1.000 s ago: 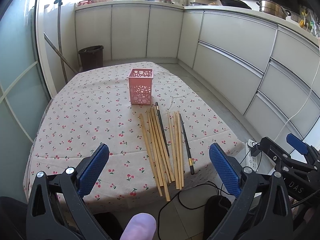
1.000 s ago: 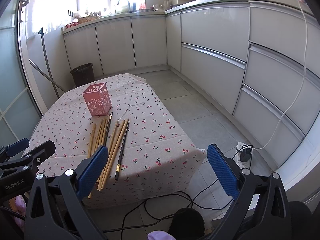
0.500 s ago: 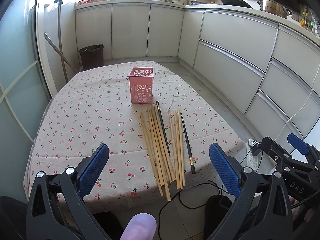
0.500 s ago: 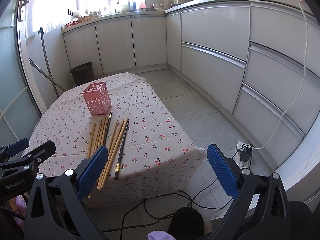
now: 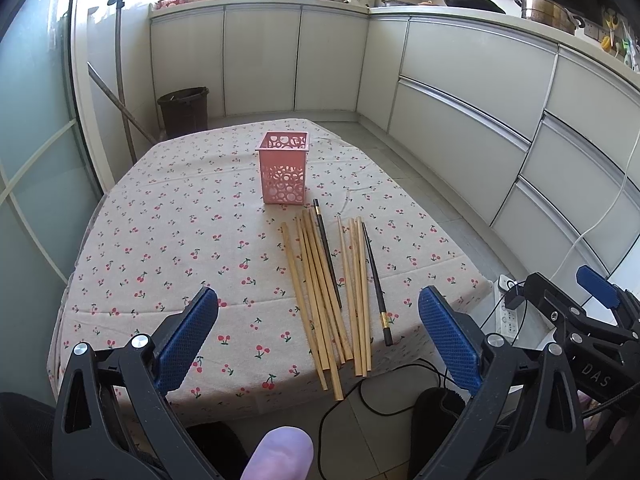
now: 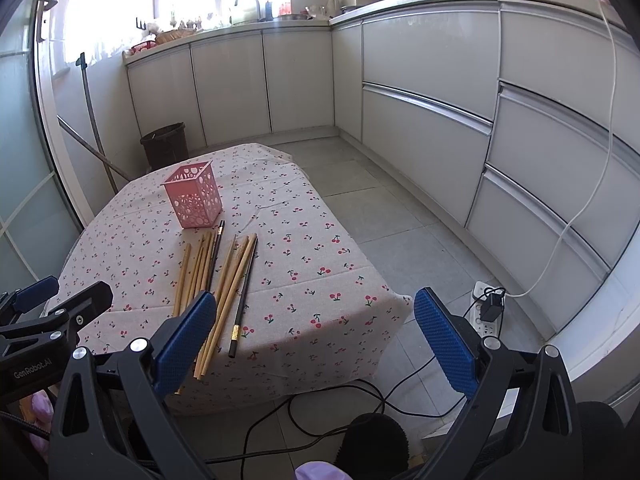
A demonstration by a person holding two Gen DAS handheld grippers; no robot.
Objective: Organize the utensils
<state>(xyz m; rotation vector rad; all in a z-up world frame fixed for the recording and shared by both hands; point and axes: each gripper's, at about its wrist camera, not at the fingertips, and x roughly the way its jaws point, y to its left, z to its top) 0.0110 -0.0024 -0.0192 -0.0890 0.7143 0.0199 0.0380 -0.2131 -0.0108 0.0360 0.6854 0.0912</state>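
A kitchen scene seen from two hand-held tools, both poised above the near edge of a low table (image 5: 168, 240) covered in a cherry-print cloth.

At about 8 o'clock in the left wrist view, the left hand-held gripper (image 5: 318, 336) has its blue-padded jaws spread wide, holding nothing. Toward 12 o'clock on the table stands an upright pink perforated basket (image 5: 285, 173); nothing can be seen inside it. Just in front of the basket, a loose row of chopsticks (image 5: 320, 280) lies flat on the cloth, pointing from the basket toward the near edge. Most are pale bamboo; two are black, one (image 5: 328, 254) among the left cluster and one (image 5: 375, 284) at the right side of the row, with a gold band near its end. Some bamboo ends overhang the table edge.

At 4 o'clock, the right hand-held gripper (image 6: 316, 336) is also spread wide and empty, off the table's right corner. Below it, black cables (image 6: 320, 404) and a white power strip (image 6: 482, 312) lie on the tiled floor.
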